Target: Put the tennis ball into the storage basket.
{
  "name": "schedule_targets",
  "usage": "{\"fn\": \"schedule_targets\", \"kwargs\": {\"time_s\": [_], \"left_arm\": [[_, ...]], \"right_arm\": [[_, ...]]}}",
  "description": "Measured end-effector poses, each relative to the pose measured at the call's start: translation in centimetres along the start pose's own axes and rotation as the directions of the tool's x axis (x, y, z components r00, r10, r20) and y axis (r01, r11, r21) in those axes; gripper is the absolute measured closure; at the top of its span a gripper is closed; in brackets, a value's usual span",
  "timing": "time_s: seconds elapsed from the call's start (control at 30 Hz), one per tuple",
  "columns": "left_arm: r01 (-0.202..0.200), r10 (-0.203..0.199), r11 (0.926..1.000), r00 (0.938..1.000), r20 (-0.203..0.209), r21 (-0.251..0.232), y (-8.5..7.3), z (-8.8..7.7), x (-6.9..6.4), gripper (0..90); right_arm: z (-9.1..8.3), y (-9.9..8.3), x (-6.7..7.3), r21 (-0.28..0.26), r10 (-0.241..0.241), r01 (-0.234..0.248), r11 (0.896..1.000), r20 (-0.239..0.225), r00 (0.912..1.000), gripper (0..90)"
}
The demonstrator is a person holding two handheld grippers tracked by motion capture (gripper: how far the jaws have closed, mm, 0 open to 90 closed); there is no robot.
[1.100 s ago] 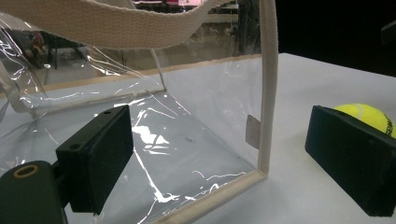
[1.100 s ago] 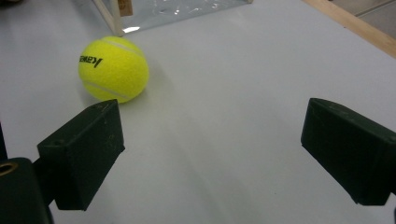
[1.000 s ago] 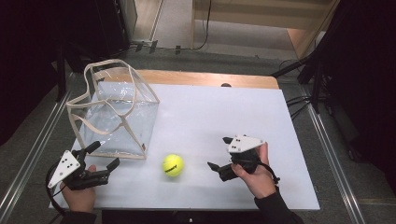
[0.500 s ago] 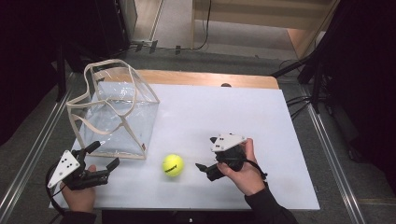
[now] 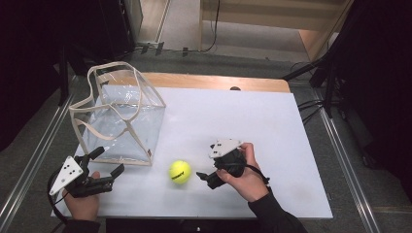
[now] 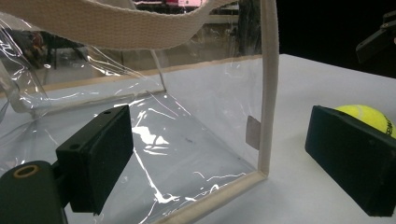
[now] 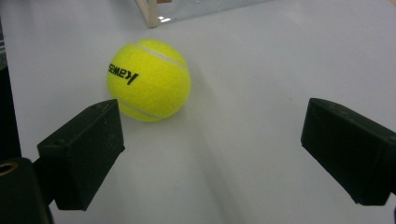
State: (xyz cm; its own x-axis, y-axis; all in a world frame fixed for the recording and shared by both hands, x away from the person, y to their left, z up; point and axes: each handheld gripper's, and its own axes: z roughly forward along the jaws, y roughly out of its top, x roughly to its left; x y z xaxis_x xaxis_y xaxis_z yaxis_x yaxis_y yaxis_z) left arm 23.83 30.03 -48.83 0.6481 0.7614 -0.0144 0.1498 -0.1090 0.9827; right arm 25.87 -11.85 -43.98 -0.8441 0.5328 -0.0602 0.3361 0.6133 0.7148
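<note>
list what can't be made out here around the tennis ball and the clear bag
- Tennis ball, left gripper view: mostly hidden behind a black jaw and cut by the right edge.
- Ball's black print, right gripper view: runs round the curve, so the word can't be read whole.
- Clear bag, right gripper view: cut off by the top edge.
- Right tongs, high view: partly covered by the hand.

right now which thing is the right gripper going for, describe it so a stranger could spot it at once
Start at the white table, whose far left corner holds a clear plastic bag with beige straps. In front of that bag's near right corner lies a tennis ball, just ahead of the open right gripper. It is the one round, bright yellow thing there.
</note>
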Motion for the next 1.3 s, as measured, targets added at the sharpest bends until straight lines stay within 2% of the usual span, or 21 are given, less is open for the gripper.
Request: {"fn": "schedule_targets", "kwargs": {"time_s": [0.63, 1.0, 1.3], "left_arm": [[0.001, -0.001, 1.0000, 1.0000, 0.000, 0.000, 0.0, 0.0, 0.0, 8.3], [0.002, -0.002, 1.0000, 1.0000, 0.002, -0.001, 0.0, 0.0, 0.1, 8.3], [0.002, -0.002, 1.0000, 1.0000, 0.001, 0.000, 0.0, 0.0, 0.1, 8.3]], "right_arm": [[2.0, 1.2, 0.9, 0.047, -0.036, 0.038, 0.998, -0.040, 0.9985, 4.7], [3.0, 1.6, 1.3, 0.076, -0.035, 0.040, 0.996, -0.061, 0.9975, 4.7], [3.6, 2.1, 1.6, 0.090, -0.055, 0.062, 0.994, -0.077, 0.9955, 4.7]]}}
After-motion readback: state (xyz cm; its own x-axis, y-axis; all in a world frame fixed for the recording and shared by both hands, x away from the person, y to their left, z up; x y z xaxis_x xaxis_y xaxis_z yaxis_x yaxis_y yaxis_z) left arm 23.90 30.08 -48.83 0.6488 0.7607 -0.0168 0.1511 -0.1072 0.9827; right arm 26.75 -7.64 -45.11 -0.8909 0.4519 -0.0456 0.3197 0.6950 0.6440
